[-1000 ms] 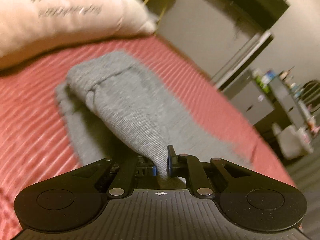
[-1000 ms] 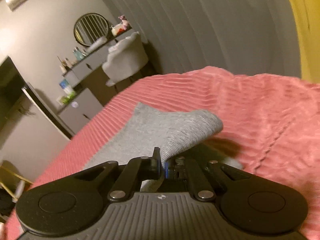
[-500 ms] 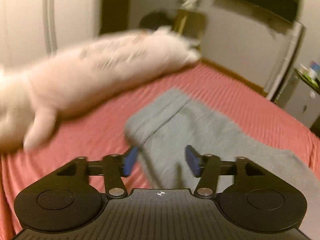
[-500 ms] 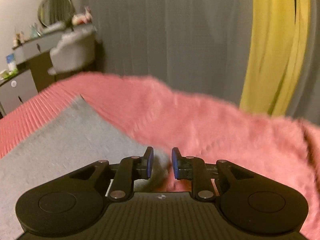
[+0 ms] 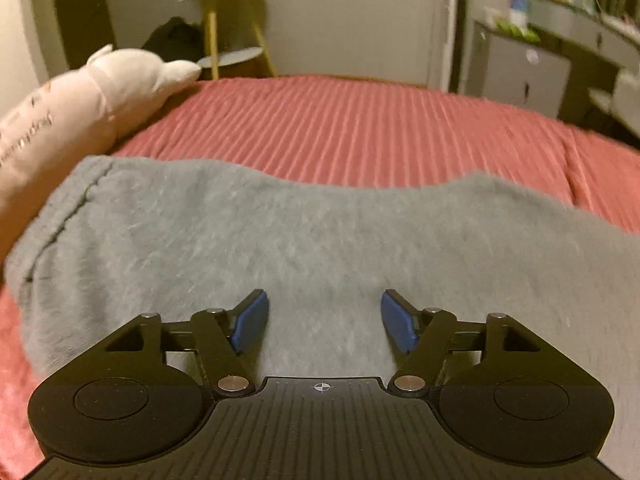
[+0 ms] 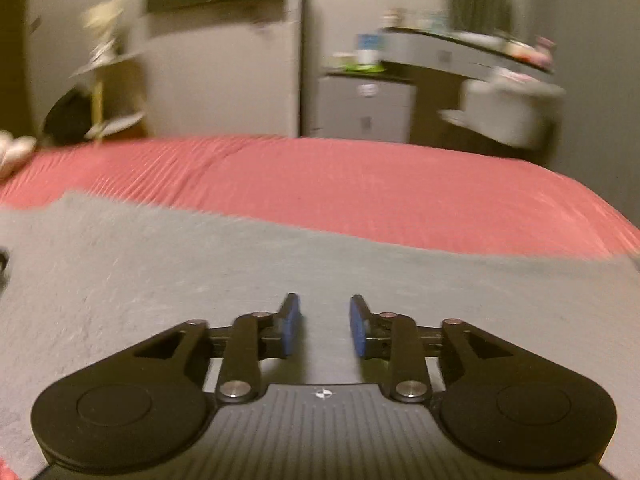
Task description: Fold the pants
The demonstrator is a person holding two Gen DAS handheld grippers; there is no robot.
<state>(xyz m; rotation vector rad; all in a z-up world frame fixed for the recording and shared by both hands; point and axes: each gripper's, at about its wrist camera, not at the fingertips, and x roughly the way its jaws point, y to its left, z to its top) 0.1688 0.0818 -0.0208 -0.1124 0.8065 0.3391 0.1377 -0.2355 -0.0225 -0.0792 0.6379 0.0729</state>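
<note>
The grey pants (image 5: pixel 312 240) lie flat across the near part of the red ribbed bedspread (image 5: pixel 360 128), with a plush pillow (image 5: pixel 80 100) at far left. The left gripper (image 5: pixel 324 320) hangs over them spread wide and empty; the right gripper (image 6: pixel 323 324) stands narrower, also empty. The next fold probably needs both gripping one edge evenly, catching every layer.

We see a bed under a ribbed red bedspread (image 5: pixel 360 128). Directly on it lie grey pants (image 5: pixel 280 232), spread flat across the near side, and a cream plush pillow (image 5: pixel 80 100) at the left edge.
</note>
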